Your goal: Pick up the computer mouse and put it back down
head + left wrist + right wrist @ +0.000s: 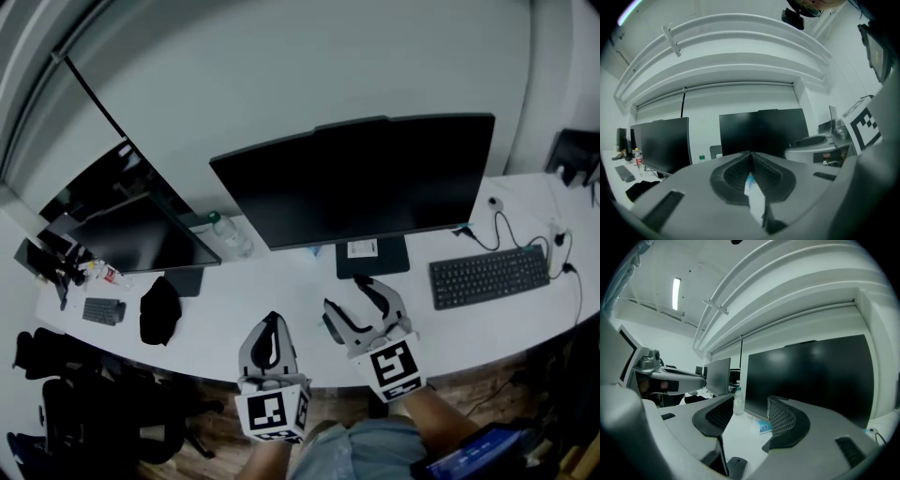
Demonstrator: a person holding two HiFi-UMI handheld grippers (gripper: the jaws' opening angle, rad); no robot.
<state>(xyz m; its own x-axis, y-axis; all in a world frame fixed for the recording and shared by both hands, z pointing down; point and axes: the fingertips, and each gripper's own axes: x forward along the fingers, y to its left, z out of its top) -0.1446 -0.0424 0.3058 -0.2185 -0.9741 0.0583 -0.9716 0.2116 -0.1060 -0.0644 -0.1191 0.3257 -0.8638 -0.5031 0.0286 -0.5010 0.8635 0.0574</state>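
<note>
A dark computer mouse (pixel 734 467) lies on the white desk (pixel 281 291), low in the right gripper view, below and just behind the gap between the jaws. My right gripper (pixel 345 292) (pixel 750 404) stands open above the desk's front part, pointing level at the big monitor (pixel 366 178), with nothing between its fingers. To its left, near the desk's front edge, my left gripper (pixel 272 321) (pixel 750 154) is shut with nothing in it. In the head view the right gripper hides the mouse.
A black keyboard (pixel 489 275) with cables lies at the right. A second monitor (pixel 141 230), a water bottle (pixel 230 232), a black bundle (pixel 159 311) and a small keypad (pixel 103 310) are at the left. A small blue box (pixel 764 426) sits by the big monitor's foot.
</note>
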